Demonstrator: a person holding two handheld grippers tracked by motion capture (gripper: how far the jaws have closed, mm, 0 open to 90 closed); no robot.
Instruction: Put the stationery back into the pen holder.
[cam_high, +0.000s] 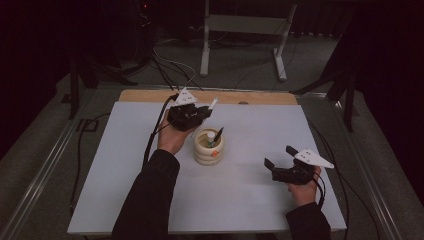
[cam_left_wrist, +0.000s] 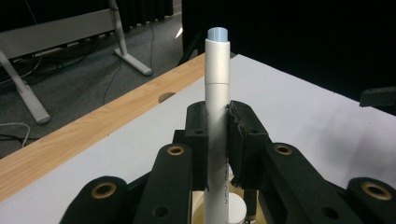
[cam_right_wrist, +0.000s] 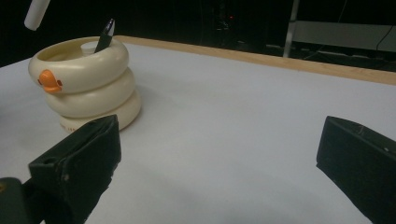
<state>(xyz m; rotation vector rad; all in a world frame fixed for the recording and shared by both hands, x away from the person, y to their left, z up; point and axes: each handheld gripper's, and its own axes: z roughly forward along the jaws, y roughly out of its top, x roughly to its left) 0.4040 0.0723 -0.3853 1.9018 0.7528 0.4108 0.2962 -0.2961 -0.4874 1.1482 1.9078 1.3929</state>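
The cup (cam_high: 209, 146), a cream holder of three stacked rings with an orange duck bill on its side, stands near the middle of the white mat (cam_high: 125, 165) and serves as the landmark here. Just behind it and slightly to its left in the high view, the left gripper (cam_high: 200, 112) is clamped on a white marker (cam_left_wrist: 217, 93), both pads pressed against the barrel about halfway along. In the left gripper view the marker's long axis runs straight out between the jaws, its pale blue-grey end pointing away from the hand, while the cup's rim and a white cap inside it peek out just under the jaws. So the marker sits directly above or just beyond the cup's mouth, tilted up and away. Inside the cup stand a black pen (cam_right_wrist: 104, 34) leaning to the right and a white-capped item. The right gripper (cam_high: 280, 162) rests well to the right of the cup and nearer the person, jaws wide apart and holding nothing. The left hand is clearly the nearer one; whether the marker is going in or coming out I cannot tell
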